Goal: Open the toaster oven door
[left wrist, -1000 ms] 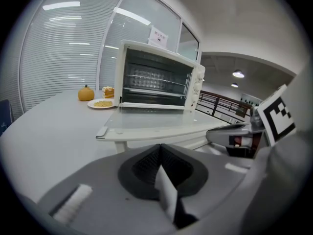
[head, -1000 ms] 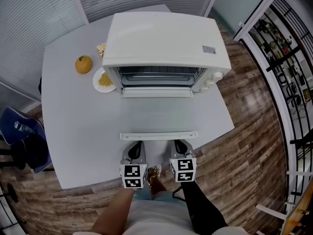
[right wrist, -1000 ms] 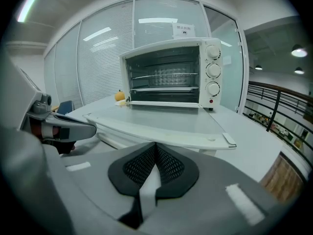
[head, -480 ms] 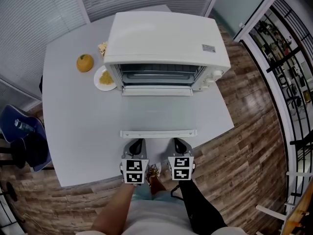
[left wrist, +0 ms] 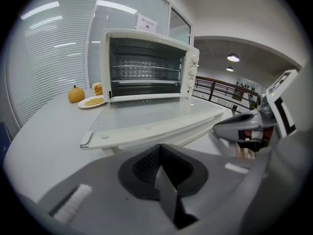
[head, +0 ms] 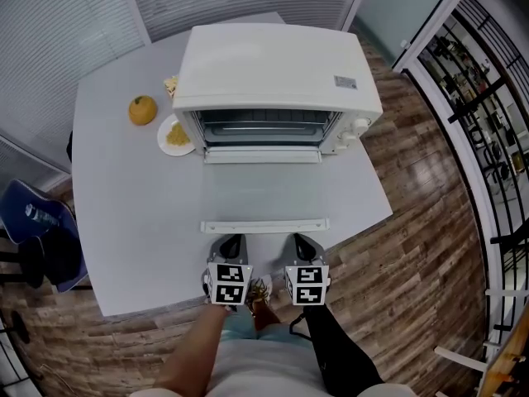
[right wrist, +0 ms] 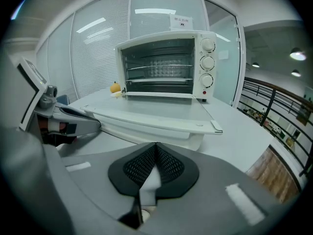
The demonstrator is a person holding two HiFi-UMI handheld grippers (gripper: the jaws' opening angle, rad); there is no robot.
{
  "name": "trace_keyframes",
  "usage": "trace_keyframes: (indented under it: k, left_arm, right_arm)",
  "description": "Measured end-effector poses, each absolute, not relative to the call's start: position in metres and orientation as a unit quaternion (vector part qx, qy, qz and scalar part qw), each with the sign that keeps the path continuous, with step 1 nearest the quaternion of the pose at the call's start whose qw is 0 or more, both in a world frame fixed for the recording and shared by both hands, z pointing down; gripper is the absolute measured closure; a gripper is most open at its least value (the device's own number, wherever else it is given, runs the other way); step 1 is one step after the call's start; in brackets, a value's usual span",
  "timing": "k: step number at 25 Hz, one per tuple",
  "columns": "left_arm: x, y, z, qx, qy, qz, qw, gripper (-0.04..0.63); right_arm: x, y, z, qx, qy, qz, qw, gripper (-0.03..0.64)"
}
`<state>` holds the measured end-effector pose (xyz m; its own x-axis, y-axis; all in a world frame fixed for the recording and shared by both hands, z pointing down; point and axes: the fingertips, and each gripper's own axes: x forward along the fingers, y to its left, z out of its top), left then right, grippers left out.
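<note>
Lying open, toaster oven door (head: 264, 195) faces closed left gripper (head: 231, 246), right gripper (head: 303, 245).

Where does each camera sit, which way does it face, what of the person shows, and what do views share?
Head view: on the head, looking steeply down at table, toaster oven and open door; forearms, left gripper, right gripper show.
Left gripper view: on that gripper, facing the toaster oven's mouth; its shut fingers show.
Right gripper view: likewise on the right, facing the toaster oven; its shut fingers show.
Shared: all three see the toaster oven and lowered door.
</note>
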<state>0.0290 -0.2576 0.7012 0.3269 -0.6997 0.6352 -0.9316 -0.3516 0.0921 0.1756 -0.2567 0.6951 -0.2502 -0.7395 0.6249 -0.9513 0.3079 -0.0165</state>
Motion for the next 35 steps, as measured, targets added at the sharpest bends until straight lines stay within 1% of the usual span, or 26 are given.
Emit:
trace_keyframes:
  k: [7, 17, 23, 29, 35]
  left_arm:
    - [0.027, -0.252, 0.696, 0.781, -0.528, 0.239, 0.232, 0.538]
    - [0.011, -0.242, 0.653, 0.797, -0.534, 0.215, 0.183, 0.537]
    - [-0.005, -0.248, 0.596, 0.815, -0.534, 0.186, 0.130, 0.538]
    - [-0.020, -0.244, 0.514, 0.832, -0.532, 0.144, 0.063, 0.538]
    - [-0.035, -0.238, 0.441, 0.838, -0.530, 0.126, -0.002, 0.538]
  right_arm:
    - [0.172, -0.253, 0.687, 0.541, -0.777, 0.198, 0.252, 0.614]
    - [0.165, -0.253, 0.644, 0.549, -0.792, 0.165, 0.212, 0.614]
    - [0.158, -0.250, 0.577, 0.580, -0.788, 0.123, 0.167, 0.614]
    - [0.148, -0.233, 0.497, 0.601, -0.787, 0.069, 0.116, 0.614]
    - [0.140, -0.220, 0.435, 0.616, -0.783, 0.034, 0.082, 0.614]
